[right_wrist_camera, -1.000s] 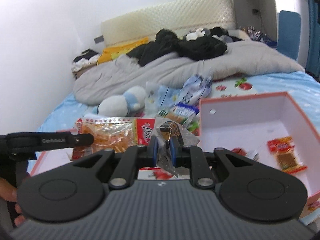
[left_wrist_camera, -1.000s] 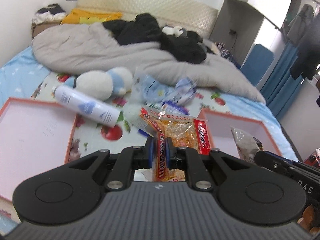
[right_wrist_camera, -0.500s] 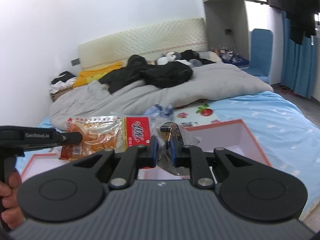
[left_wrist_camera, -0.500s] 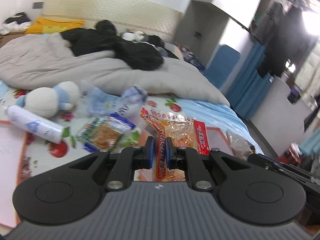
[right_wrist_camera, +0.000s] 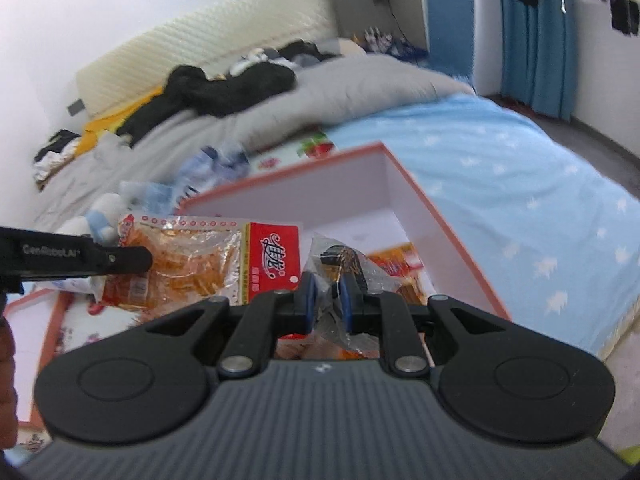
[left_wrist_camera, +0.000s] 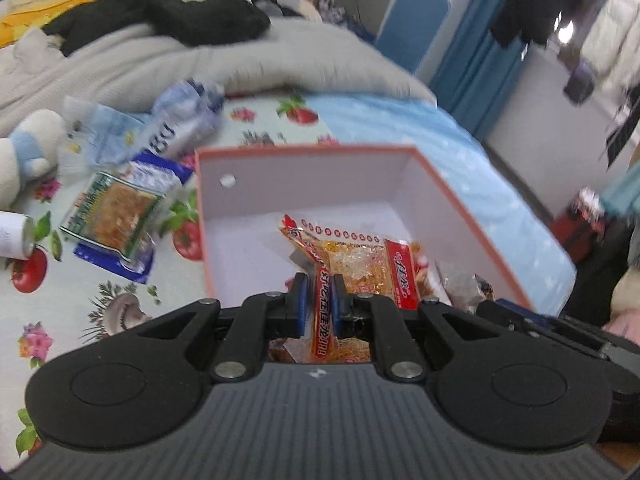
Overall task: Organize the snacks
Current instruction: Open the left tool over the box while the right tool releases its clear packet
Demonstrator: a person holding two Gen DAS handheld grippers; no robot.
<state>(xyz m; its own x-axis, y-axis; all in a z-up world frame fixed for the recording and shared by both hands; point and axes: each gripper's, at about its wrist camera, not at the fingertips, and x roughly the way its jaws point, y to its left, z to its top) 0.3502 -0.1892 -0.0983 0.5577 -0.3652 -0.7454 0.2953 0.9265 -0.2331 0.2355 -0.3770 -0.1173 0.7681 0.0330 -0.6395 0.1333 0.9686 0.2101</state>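
The left gripper (left_wrist_camera: 319, 307) is nearly closed, its 2 blue pads pinching the red-and-yellow edge seam of an orange snack bag (left_wrist_camera: 360, 264), which hangs at 12 o'clock from the jaws, above the open pink box (left_wrist_camera: 304, 168). In the right wrist view the same bag (right_wrist_camera: 200, 256) sits at 10 o'clock from the right gripper (right_wrist_camera: 328, 300), its red label panel facing the camera, with the black finger of the left gripper crossing in front of it from 9 o'clock. The right gripper is likewise closed down to a narrow gap, gripping a crinkled clear wrapper with dark contents (right_wrist_camera: 344, 264) between its pads; that packet pokes up at 12 o'clock and also hovers over the box. Inside the box, at 1 o'clock past the right jaws, a red-and-orange packet (right_wrist_camera: 400, 264) lies on the white floor. Outside the box, at 10 o'clock in the left wrist view, a green-bordered snack packet (left_wrist_camera: 116, 216) rests on a blue wrapper on the fruit-print sheet (left_wrist_camera: 120, 304), and beyond it a crumpled blue-and-white bag (left_wrist_camera: 180, 124) lies beside a white-and-blue plush toy (left_wrist_camera: 24, 148) at 9 o'clock. Farthest back, a gray duvet (left_wrist_camera: 160, 60) with black clothing (left_wrist_camera: 168, 12) on it fills the 11 to 12 o'clock region.
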